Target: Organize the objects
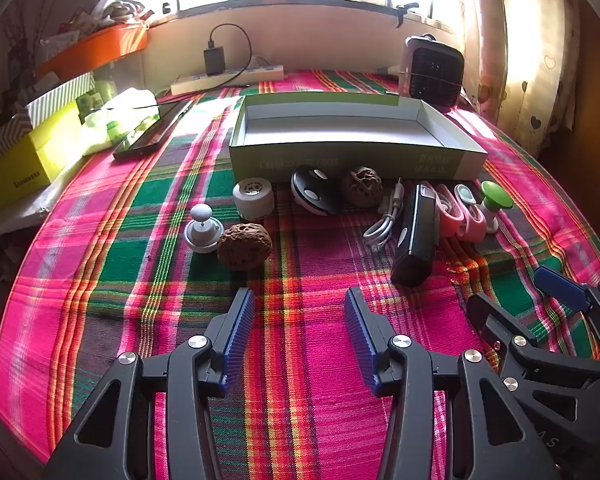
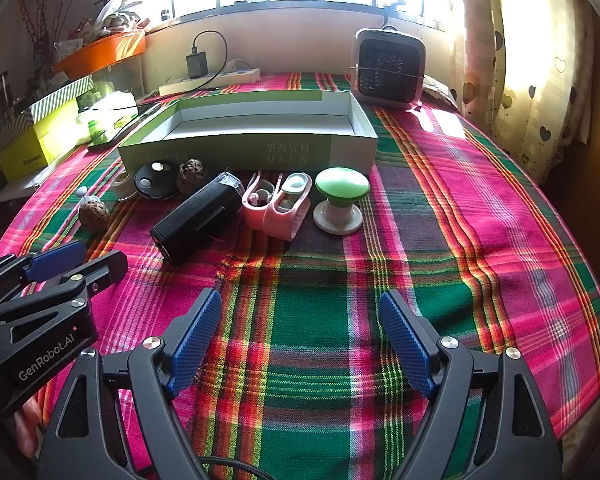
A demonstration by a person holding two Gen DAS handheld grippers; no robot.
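Observation:
An empty green box (image 1: 356,156) (image 2: 244,148) stands on the plaid cloth. In front of it lie a white cap (image 1: 254,198), a white knob (image 1: 203,228), two walnuts (image 1: 244,246) (image 1: 361,187), a black round remote (image 1: 314,192) (image 2: 156,180), a white cable (image 1: 386,220), a black speaker (image 1: 414,236) (image 2: 198,216), a pink holder (image 1: 460,212) (image 2: 278,204) and a green knob (image 1: 494,200) (image 2: 340,196). My left gripper (image 1: 299,316) is open and empty, short of the walnut. My right gripper (image 2: 300,320) is open and empty, short of the pink holder.
A small fan heater (image 1: 432,70) (image 2: 388,68) stands behind the box at right. A power strip with charger (image 1: 228,78) lies along the back wall. A phone (image 1: 152,130), a plastic bag (image 1: 120,116) and yellow boxes (image 1: 32,156) sit at left.

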